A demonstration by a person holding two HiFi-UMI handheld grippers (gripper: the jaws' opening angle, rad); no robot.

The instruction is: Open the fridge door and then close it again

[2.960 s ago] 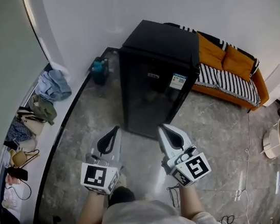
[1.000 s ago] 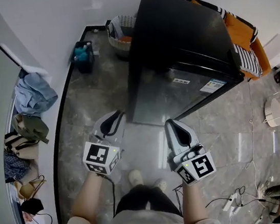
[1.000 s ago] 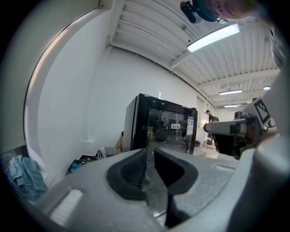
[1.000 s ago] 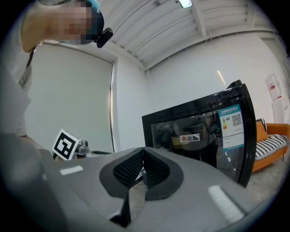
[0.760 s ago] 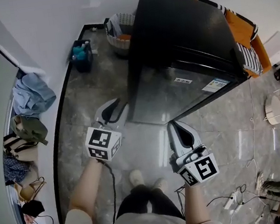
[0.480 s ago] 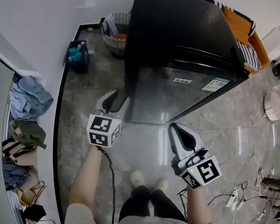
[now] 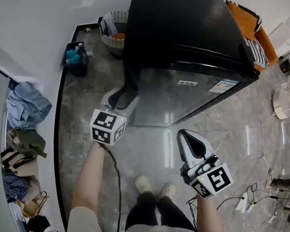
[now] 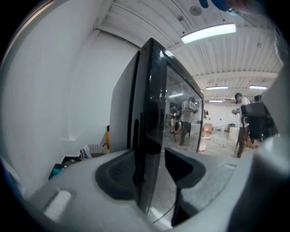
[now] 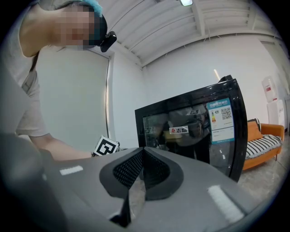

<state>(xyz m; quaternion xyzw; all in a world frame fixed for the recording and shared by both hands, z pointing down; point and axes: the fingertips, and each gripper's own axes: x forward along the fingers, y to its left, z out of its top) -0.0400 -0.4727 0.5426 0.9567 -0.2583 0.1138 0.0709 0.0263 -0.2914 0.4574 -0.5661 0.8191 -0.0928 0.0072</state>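
Observation:
The black fridge (image 7: 187,32) stands on the floor with its glass door (image 7: 185,94) closed and facing me. My left gripper (image 7: 123,95) is at the door's left edge. In the left gripper view the door edge (image 8: 152,131) stands upright between the jaws of the left gripper (image 8: 152,170). The jaws are opening, and a gap shows on both sides of the edge. My right gripper (image 7: 189,134) hangs lower, in front of the door and apart from it. The right gripper (image 9: 142,156) has its pads together with nothing in them, and it faces the fridge (image 9: 195,131).
A woven basket (image 7: 113,29) and a blue caddy (image 7: 75,55) stand by the wall left of the fridge. An orange sofa (image 7: 244,23) sits behind it. Clothes and bags (image 7: 23,106) lie along the left wall. Cables (image 7: 242,201) and a round white stand (image 7: 285,101) are at the right.
My left gripper has moved forward to the fridge door's left edge and its jaws have spread around that edge. The right gripper has stayed shut and hardly moved.

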